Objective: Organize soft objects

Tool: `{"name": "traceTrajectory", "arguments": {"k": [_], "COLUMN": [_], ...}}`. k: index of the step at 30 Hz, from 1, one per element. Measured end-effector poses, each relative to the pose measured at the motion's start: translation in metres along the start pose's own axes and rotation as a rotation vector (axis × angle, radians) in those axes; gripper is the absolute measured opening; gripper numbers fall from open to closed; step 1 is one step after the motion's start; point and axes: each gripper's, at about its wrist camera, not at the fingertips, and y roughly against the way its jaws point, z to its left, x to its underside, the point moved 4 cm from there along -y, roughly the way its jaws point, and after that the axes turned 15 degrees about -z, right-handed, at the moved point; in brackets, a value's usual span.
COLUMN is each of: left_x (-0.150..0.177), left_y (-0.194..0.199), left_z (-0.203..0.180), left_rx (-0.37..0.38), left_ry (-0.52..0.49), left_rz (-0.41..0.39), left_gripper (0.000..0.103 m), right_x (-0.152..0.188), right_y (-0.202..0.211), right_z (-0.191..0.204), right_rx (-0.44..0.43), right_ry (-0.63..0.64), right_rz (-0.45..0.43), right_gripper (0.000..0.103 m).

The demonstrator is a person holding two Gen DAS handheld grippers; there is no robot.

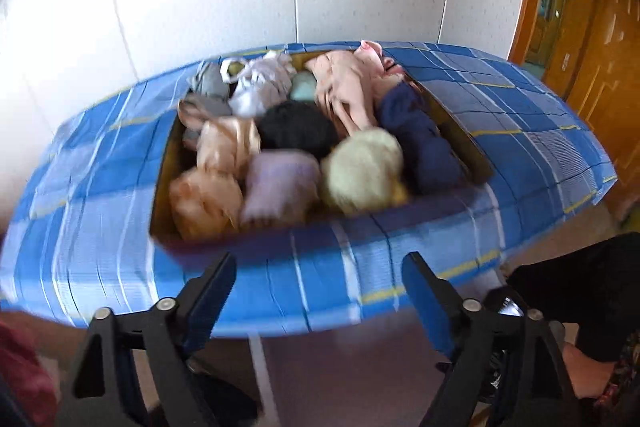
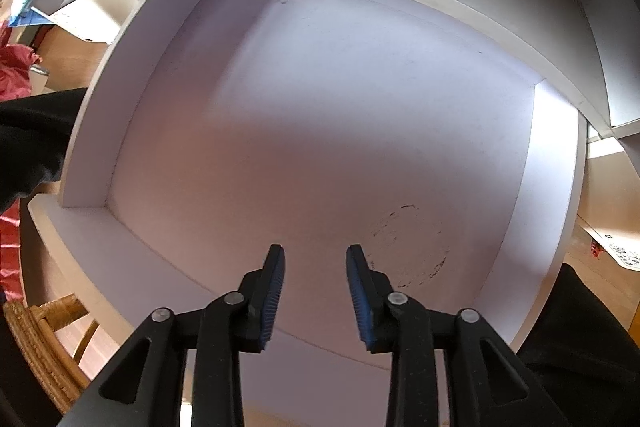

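At the centre of the left wrist view, an open brown cardboard box (image 1: 460, 135) packed with rolled soft garments sits on a table draped in a blue plaid cloth (image 1: 100, 187). From left to right along the box's near row lie a peach satin bundle (image 1: 204, 203), a lilac knitted roll (image 1: 280, 187), a pale yellow fluffy ball (image 1: 362, 171) and a navy blue folded piece (image 1: 424, 143); behind them are a black roll (image 1: 298, 127) and loose pink clothing (image 1: 348, 83). The picture is smeared by motion. At lower centre the left gripper (image 1: 316, 291) hangs short of the box with its blue-padded jaws spread wide and nothing between them.

In the right wrist view, a bare white drawer (image 2: 92, 147) fills the frame, a scuffed ring on its floor at lower right. The right gripper (image 2: 316, 291) points down into it at lower centre, jaws parted a little, empty.

The step in hand appears to be reaching for the next garment. It would go best by steadying the left gripper, choosing one roll at the box's near edge, and closing across its middle so that it stays rolled and drags no neighbour along.
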Motion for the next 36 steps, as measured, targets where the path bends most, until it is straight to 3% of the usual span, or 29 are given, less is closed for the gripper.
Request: {"name": "traceTrajectory", "arguments": {"k": [5, 10, 16, 19, 22, 25, 36], "left_x": [0.038, 0.074, 0.100, 0.097, 0.091, 0.086, 0.071], "left_y": [0.023, 0.032, 0.039, 0.044, 0.057, 0.072, 0.131], "left_z": [0.000, 0.002, 0.009, 0.008, 0.004, 0.000, -0.011], "left_rx": [-0.016, -0.057, -0.127, -0.132, -0.183, -0.228, -0.244], "left_ry": [0.151, 0.249, 0.324, 0.330, 0.306, 0.291, 0.304], "left_rz": [-0.022, 0.016, 0.025, 0.012, -0.022, -0.041, -0.103], "left_gripper": [0.098, 0.099, 0.101, 0.101, 0.102, 0.102, 0.103], "right_x": [-0.001, -0.003, -0.005, -0.014, -0.021, -0.025, -0.018], "right_y": [0.016, 0.041, 0.069, 0.093, 0.122, 0.158, 0.282], "right_z": [0.017, 0.034, 0.048, 0.050, 0.051, 0.053, 0.060], "right_rx": [-0.053, -0.063, -0.061, -0.070, -0.090, -0.060, 0.155], "right_ry": [0.028, 0.099, 0.121, 0.109, 0.076, 0.084, 0.036], "right_rz": [-0.023, -0.095, -0.179, -0.257, -0.333, -0.418, -0.725], "right_gripper": [0.048, 0.065, 0.065, 0.065, 0.065, 0.066, 0.066]}}
